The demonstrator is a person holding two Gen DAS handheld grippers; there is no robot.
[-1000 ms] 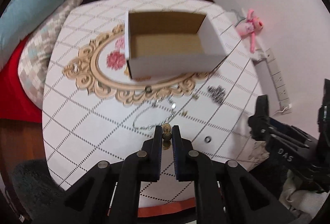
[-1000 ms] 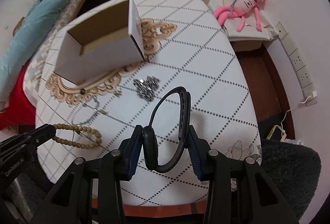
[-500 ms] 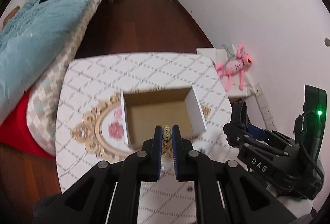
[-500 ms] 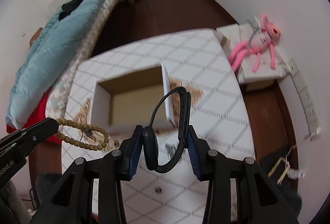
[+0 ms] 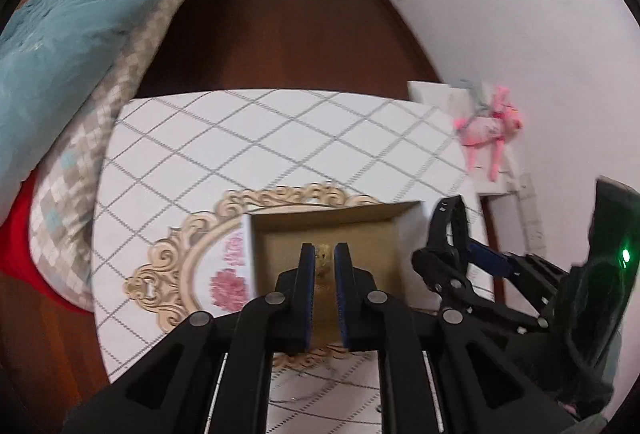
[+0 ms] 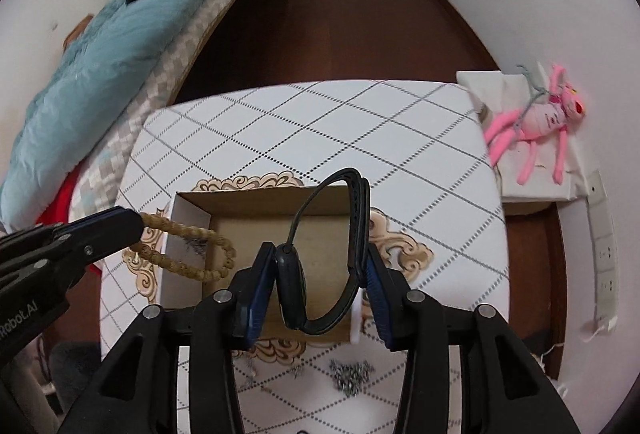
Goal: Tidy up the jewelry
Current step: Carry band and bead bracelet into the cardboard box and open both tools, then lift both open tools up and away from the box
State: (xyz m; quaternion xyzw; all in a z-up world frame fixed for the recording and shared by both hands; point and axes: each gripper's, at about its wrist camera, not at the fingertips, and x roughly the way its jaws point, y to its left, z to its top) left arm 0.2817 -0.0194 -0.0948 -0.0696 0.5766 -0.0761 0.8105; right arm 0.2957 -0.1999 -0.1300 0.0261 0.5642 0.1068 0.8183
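The left gripper pinches a bead bracelet that dangles over the open box on the worktop. The right gripper clamps a black watch above the same box. Released together, the two could tangle, or the beads could catch the box wall and spill outside.

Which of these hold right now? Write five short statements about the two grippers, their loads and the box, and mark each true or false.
1. The left gripper pinches the bead bracelet. True.
2. The right gripper is empty. False: it clamps the black watch.
3. The cardboard box is open-topped. True.
4. The silver chain lies in the box. False: it lies on the table.
5. The pink plush toy sits in the box. False: it is beside the table.
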